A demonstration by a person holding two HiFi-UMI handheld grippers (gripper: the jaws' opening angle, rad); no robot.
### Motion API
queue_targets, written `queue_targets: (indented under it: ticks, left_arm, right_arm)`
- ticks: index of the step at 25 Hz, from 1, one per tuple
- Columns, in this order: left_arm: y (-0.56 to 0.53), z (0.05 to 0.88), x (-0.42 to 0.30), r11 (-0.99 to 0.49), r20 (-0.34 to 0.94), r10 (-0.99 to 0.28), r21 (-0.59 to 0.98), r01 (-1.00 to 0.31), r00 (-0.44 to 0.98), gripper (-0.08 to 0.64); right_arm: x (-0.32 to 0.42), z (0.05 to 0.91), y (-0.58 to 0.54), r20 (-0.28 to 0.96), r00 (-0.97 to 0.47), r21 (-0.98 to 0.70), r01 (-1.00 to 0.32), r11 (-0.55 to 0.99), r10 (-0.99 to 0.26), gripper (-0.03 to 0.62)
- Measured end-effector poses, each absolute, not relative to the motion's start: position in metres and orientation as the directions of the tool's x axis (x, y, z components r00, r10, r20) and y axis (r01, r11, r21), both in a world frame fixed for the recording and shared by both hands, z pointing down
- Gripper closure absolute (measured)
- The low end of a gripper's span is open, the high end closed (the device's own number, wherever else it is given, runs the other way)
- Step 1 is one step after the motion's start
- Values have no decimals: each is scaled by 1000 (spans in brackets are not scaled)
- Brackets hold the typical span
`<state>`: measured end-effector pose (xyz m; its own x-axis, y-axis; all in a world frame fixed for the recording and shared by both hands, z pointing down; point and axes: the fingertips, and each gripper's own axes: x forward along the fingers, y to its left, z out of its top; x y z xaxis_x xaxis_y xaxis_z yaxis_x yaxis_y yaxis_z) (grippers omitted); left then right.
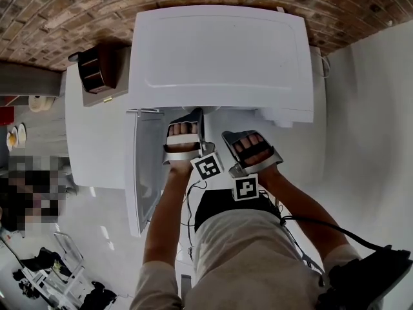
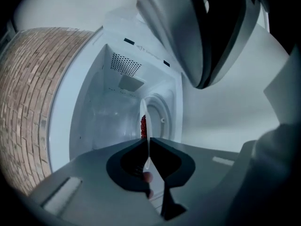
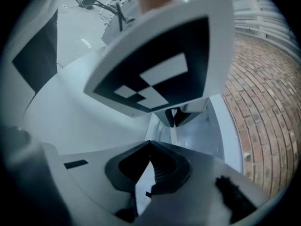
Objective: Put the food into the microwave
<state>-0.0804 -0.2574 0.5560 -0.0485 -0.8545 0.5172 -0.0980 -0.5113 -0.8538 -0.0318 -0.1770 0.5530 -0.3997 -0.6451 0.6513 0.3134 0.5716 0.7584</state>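
Red food lies on a white plate, seen edge-on and reaching into the open cavity of the microwave. The left claw pinches the plate's near rim. The right claw, just beside it, is pressed together with nothing between its tips. The microwave door hangs open at left. The microwave stands on a white desk against a brick wall.
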Motion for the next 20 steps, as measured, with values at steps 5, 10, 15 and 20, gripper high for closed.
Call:
queue_targets:
  ticks: [5,10,15,20]
  left_arm:
    - [-263,565,-84,-511,515,-856,-856,-81,-40,535]
    - [-273,571,-89,-510,513,-857,-857,-72,-37,537]
    - [-282,578,-89,-509,510,-860,-860,-46,-23,538]
    - [-285,587,-91,-527,528,-849,-849,-37,-19,535]
  right_arm:
    - [-41,568,-200,656,-386,753,281,594,-648,584]
    - [-54,575,-211,656,-392,751,261,606,-645,584]
    - [-61,586,-216,665,-389,744,277,608,-637,584]
    - [-64,590,-223,673,-378,737,269,620,-635,584]
